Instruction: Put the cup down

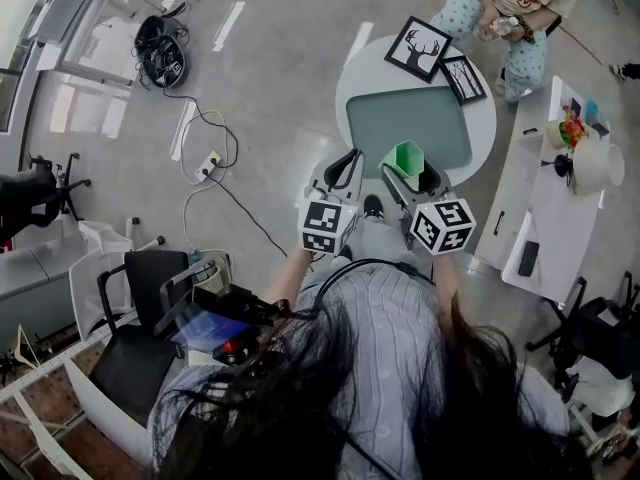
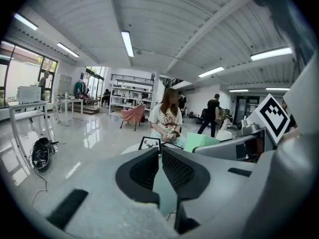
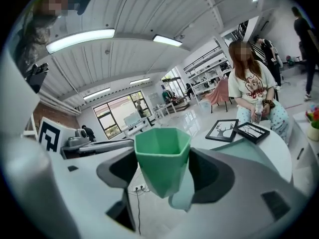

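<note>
The room is a large open hall with a glossy grey floor (image 1: 270, 68) and a white ribbed ceiling carrying strip lights. At far left in the head view, a power strip (image 1: 208, 168) lies on the floor with loose cables. Below it stands a black chair (image 1: 140, 318), its lower part cut off behind white boards.

The left gripper (image 1: 345, 173) points toward the near edge of the round table (image 1: 482, 118). In the left gripper view its jaws (image 2: 160, 168) stand almost together, leaving only a narrow slit with nothing in it. A pale green strip shows through that slit.

Just beside it, the right gripper (image 1: 412, 176) is clamped on the green cup (image 1: 407, 158). In the right gripper view the cup (image 3: 162, 158) sits upright and mouth up between the jaws (image 3: 162, 172), one jaw against each side. Its base hangs free. In the head view the cup overlaps the near edge of the green mat (image 1: 410, 118); its height above the table cannot be judged.

Both hands are hidden behind the marker cubes, and dark hair covers the bottom of the head view.

On the far side of the table lie a deer picture (image 1: 418, 48) and a second frame (image 1: 463, 78). A seated person (image 1: 510, 8) is cut off at the top edge.
</note>
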Available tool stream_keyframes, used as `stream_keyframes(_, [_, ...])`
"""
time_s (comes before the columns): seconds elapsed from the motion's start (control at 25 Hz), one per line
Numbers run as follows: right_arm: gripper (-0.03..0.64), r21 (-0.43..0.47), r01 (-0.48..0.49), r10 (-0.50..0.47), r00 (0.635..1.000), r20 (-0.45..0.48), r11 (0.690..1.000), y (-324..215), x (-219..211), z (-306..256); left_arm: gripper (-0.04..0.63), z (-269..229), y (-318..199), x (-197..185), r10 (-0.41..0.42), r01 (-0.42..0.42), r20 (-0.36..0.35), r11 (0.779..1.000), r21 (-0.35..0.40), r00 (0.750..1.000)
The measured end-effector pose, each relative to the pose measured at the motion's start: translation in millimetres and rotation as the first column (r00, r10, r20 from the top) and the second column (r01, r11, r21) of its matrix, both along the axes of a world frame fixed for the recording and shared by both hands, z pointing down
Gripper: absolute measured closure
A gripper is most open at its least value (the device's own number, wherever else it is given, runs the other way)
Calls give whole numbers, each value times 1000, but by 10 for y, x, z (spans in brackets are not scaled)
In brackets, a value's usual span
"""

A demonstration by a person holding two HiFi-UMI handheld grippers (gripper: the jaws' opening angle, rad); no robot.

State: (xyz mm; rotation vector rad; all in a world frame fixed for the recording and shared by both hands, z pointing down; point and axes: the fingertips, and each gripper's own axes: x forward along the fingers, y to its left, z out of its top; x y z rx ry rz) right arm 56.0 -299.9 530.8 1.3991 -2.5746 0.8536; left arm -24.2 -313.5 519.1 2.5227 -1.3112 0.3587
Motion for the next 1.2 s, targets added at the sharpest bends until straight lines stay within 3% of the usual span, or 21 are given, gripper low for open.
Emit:
stream_keyframes(0.28, [286,-16,44,-45,998,-52,999,-354,31,209,566,148,-301,102,-17,17,6,999,-34,1000])
stream_keyframes(1.2, [286,-115,23,-38,991,-131,993,-1425,175,1053,566,587,-843,358,14,-11,24,993,-114,1000])
